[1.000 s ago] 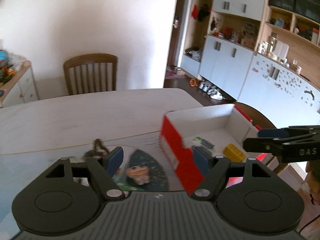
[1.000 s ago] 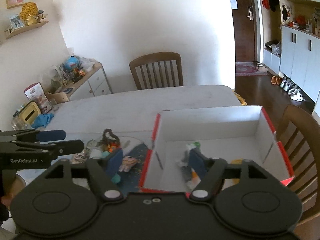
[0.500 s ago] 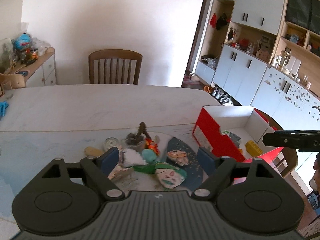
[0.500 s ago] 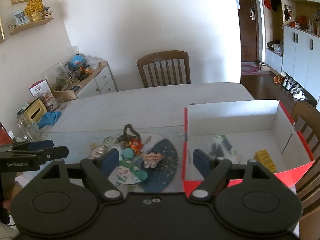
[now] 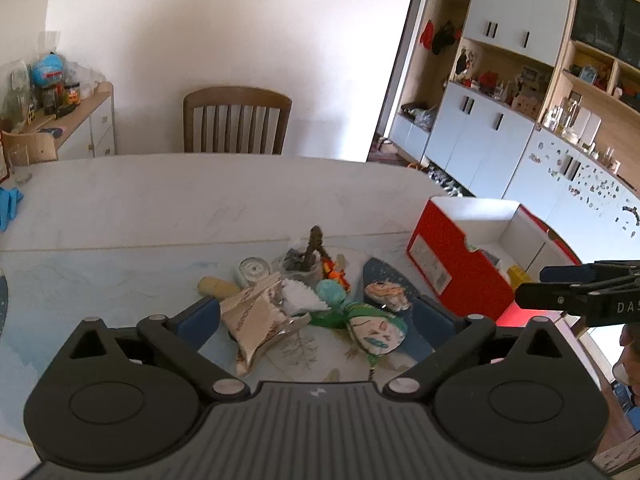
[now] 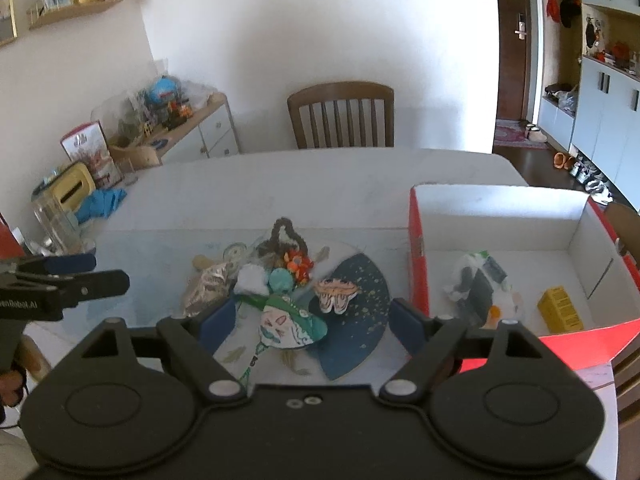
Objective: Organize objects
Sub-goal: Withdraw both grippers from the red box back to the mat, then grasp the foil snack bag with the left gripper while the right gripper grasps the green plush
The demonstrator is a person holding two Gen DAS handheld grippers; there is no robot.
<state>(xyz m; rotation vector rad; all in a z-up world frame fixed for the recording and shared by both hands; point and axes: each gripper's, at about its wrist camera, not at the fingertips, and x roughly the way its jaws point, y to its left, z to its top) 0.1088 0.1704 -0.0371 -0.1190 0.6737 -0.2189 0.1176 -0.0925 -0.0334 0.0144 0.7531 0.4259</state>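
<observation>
A pile of small things lies on the table: a crumpled silver wrapper (image 5: 260, 320), a teal ball (image 5: 330, 292), a painted green-edged mask (image 6: 286, 326) and a dark blue paper fan (image 6: 356, 312). My left gripper (image 5: 316, 320) hangs just short of the pile with its jaws opening, nothing between the pads. From the pile's right side my right gripper (image 6: 312, 320) also stands open and holds nothing. To the right sits a red box (image 6: 418, 240) with a white inside. It holds a yellow packet (image 6: 560, 308) and a plastic bundle (image 6: 480, 284).
A wooden chair (image 5: 236, 120) stands at the table's far side, another chair (image 6: 628, 232) behind the box. A glass (image 5: 18, 164) and a blue cloth (image 6: 100, 202) lie at the table's left end. A cluttered sideboard (image 6: 192, 128) lines the left wall.
Both grippers swung left, away from the red box and over to the pile. The left jaws spread wider; the right jaws widened a little.
</observation>
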